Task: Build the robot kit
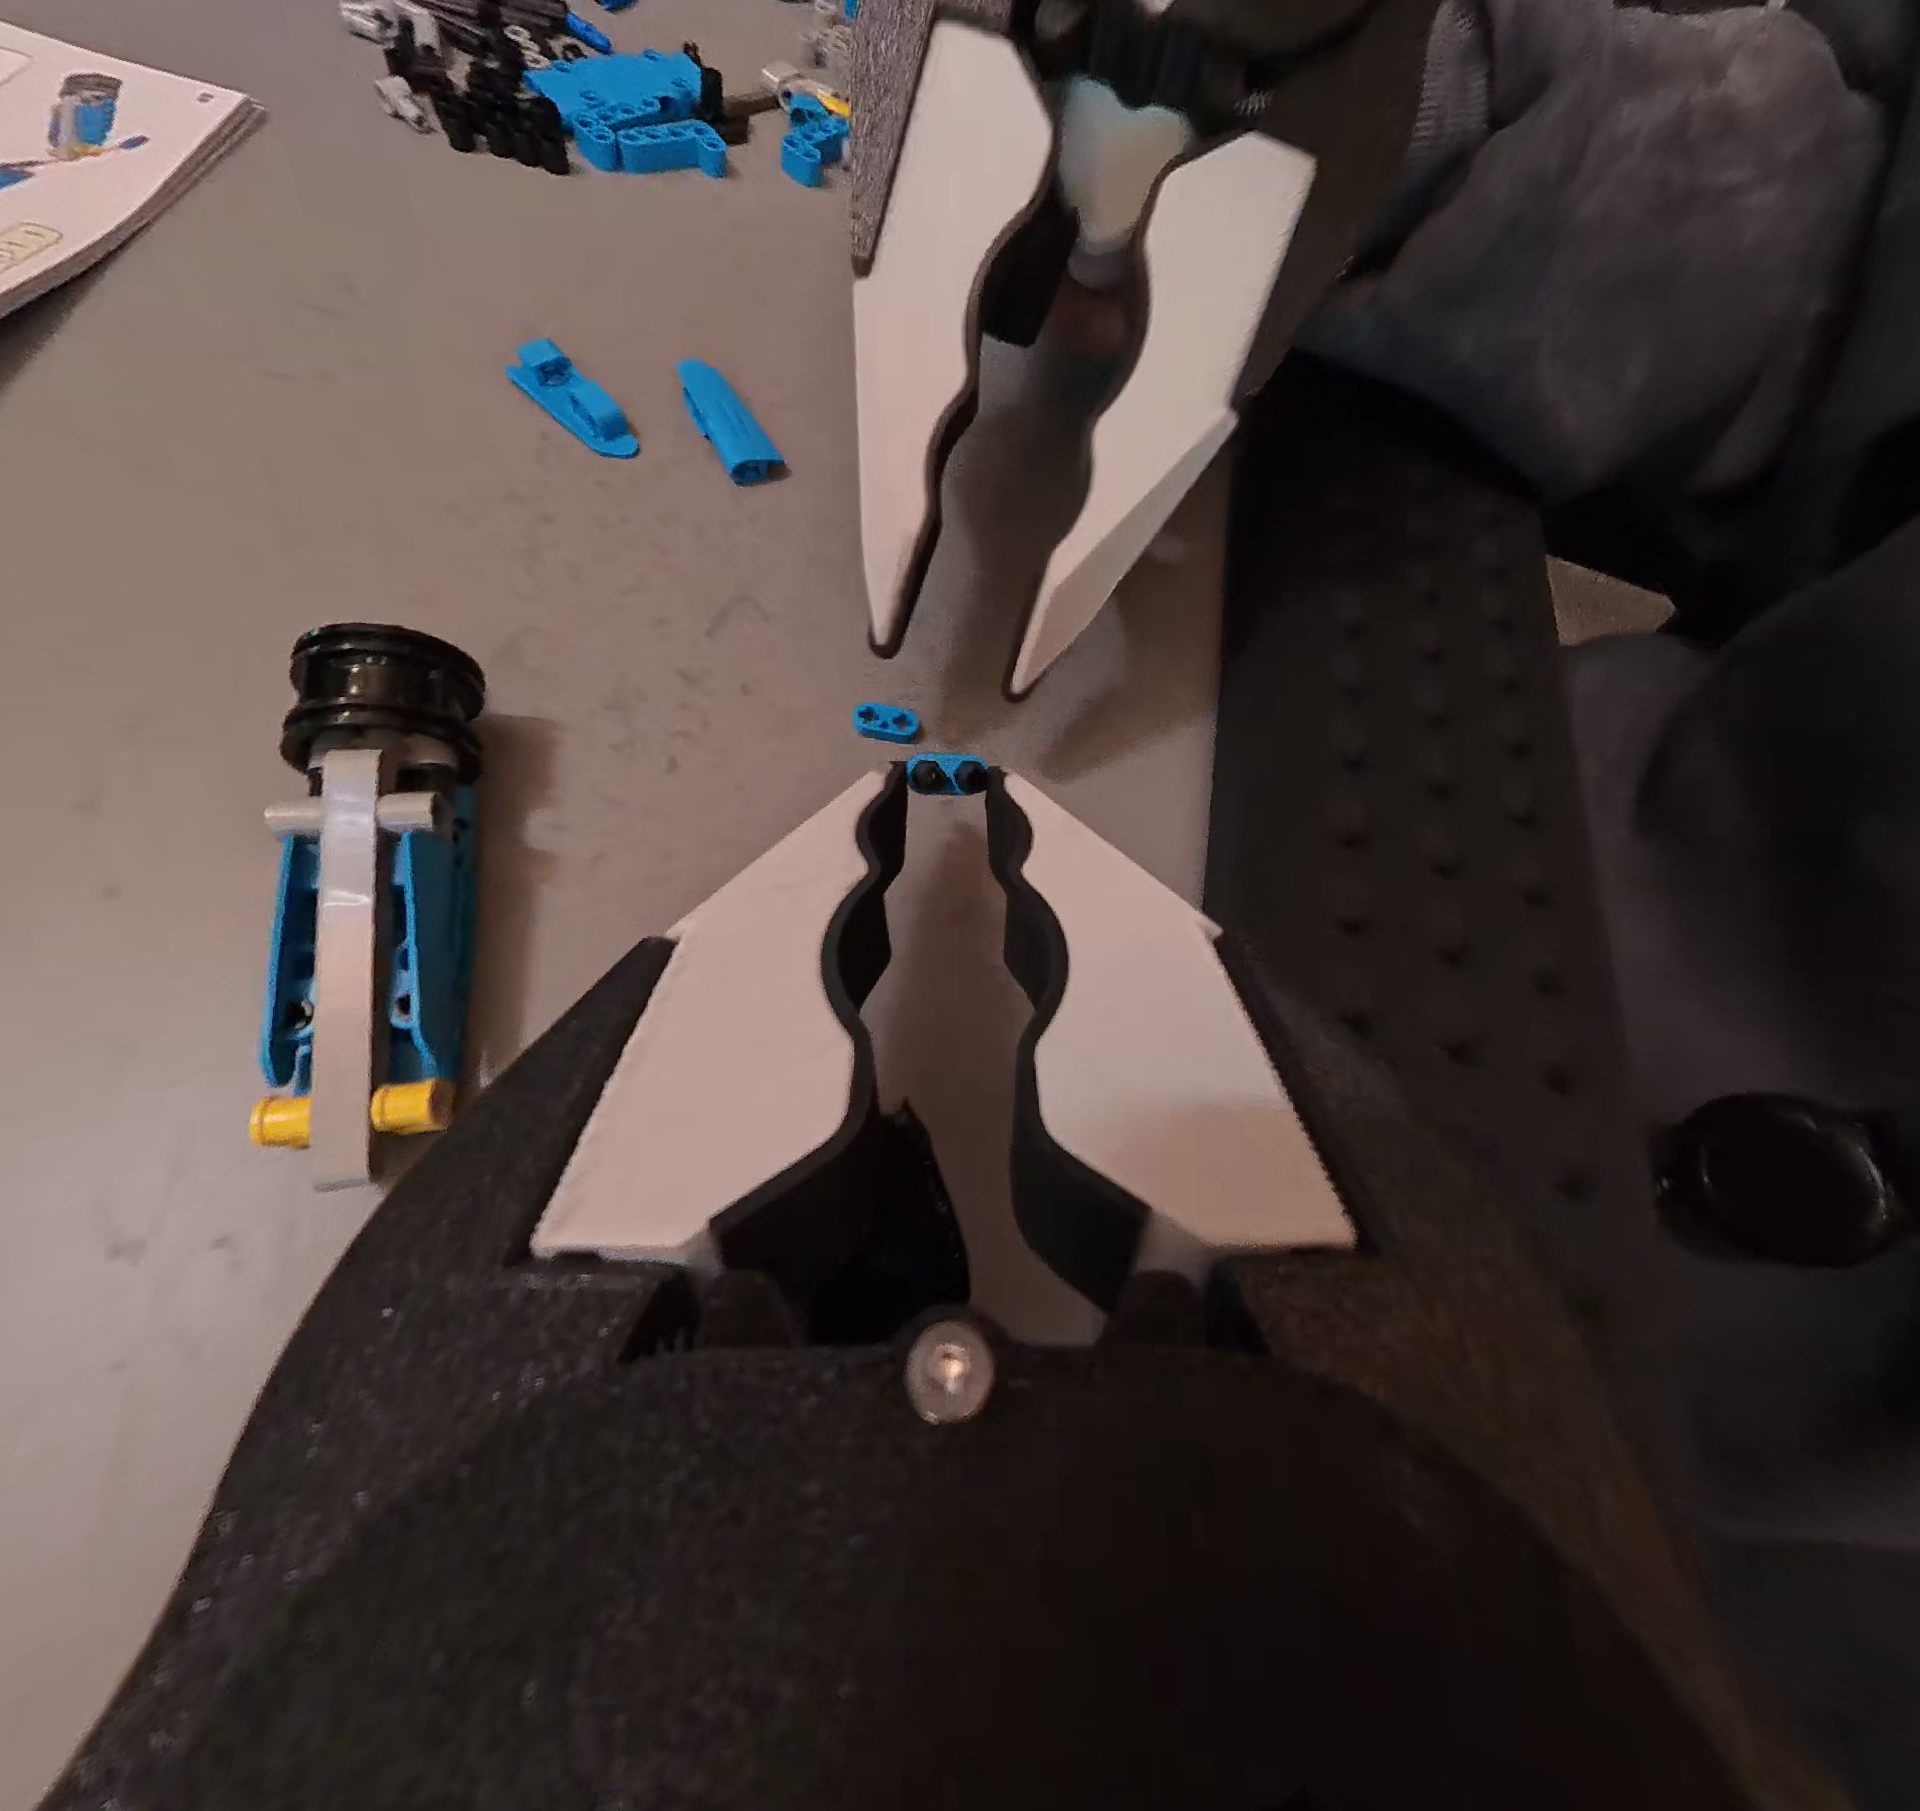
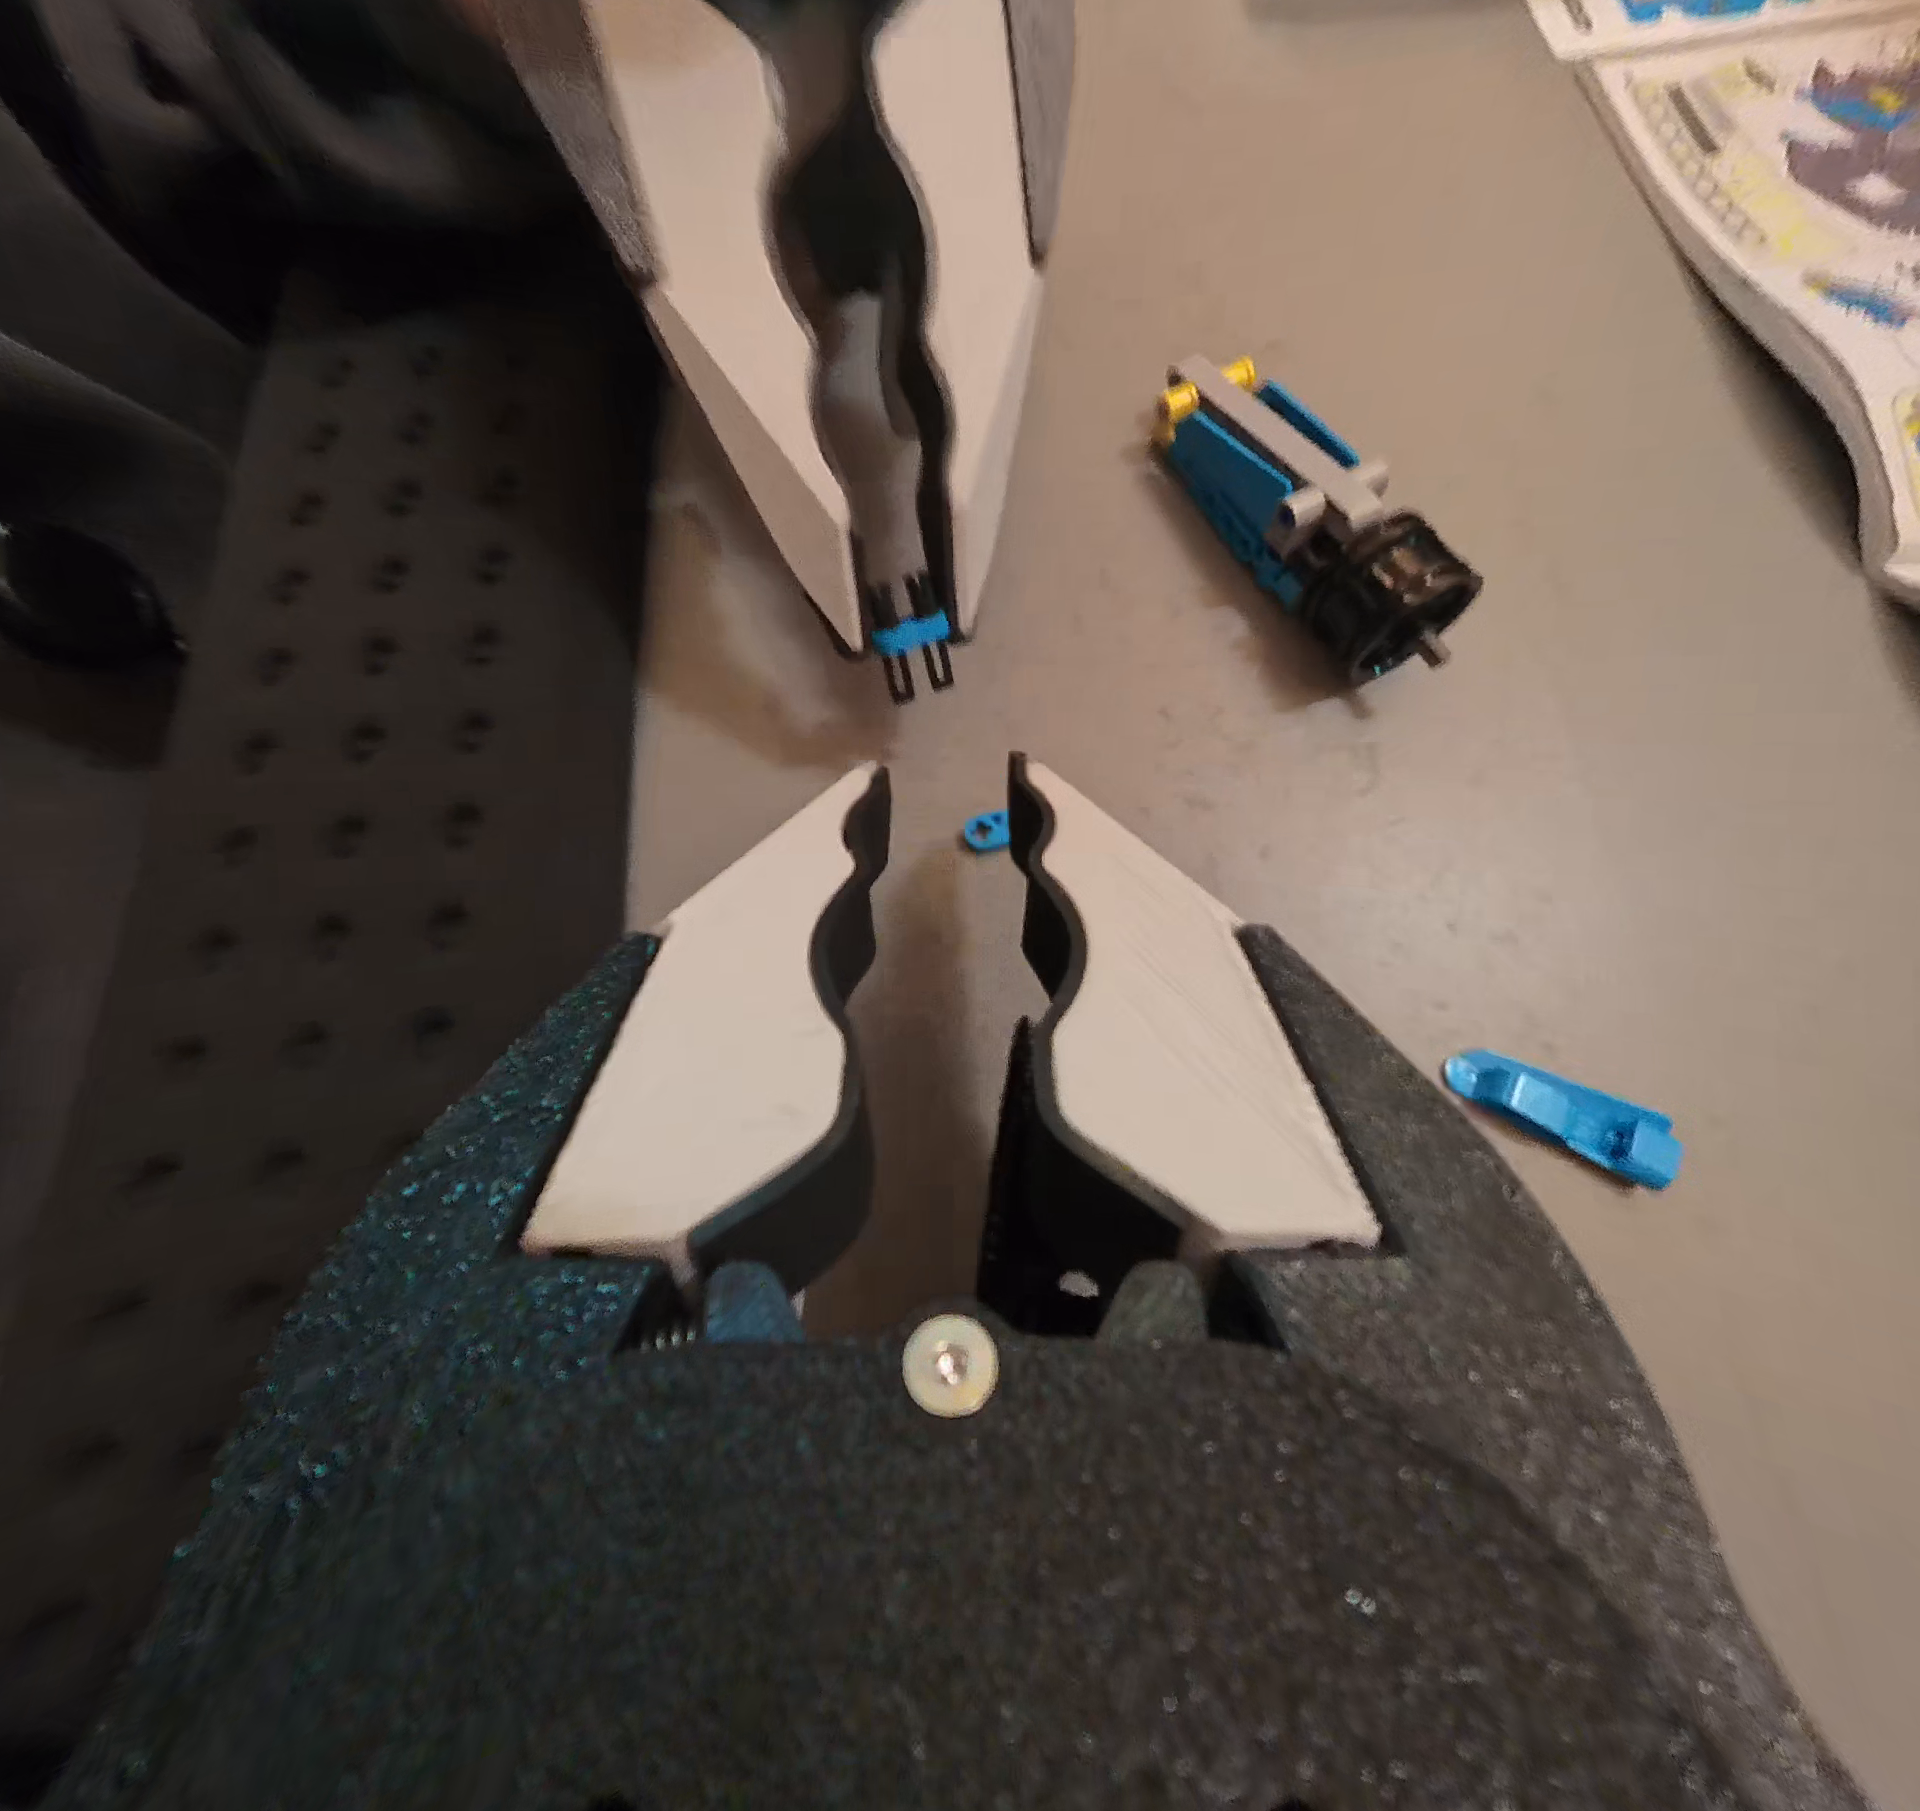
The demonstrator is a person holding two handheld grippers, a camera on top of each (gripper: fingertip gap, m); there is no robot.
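Note:
My left gripper (image 1: 948,774) is shut on a small blue connector with two black pins (image 1: 945,776), held at the fingertips just above the grey table (image 1: 675,598). In the right wrist view the same gripper (image 2: 909,634) comes in from the top with the pinned connector (image 2: 912,641) in it. My right gripper (image 2: 949,772) is open and empty, tip to tip with the left one. A small flat blue two-hole piece (image 2: 985,831) lies on the table by its right finger. In the left wrist view this piece (image 1: 886,719) lies between the two grippers, under the right gripper (image 1: 951,665).
A partly built blue and grey model with a black wheel and yellow pins (image 1: 364,920) (image 2: 1320,514) lies to one side. Two blue panel pieces (image 1: 571,398) (image 1: 727,421) lie farther off, one also seen in the right wrist view (image 2: 1564,1117). A pile of loose parts (image 1: 623,47) and instruction booklets (image 1: 94,161) (image 2: 1766,151) are beyond. A black perforated surface (image 1: 1403,826) borders the table. My two grippers' fingertips are within a few centimetres of each other.

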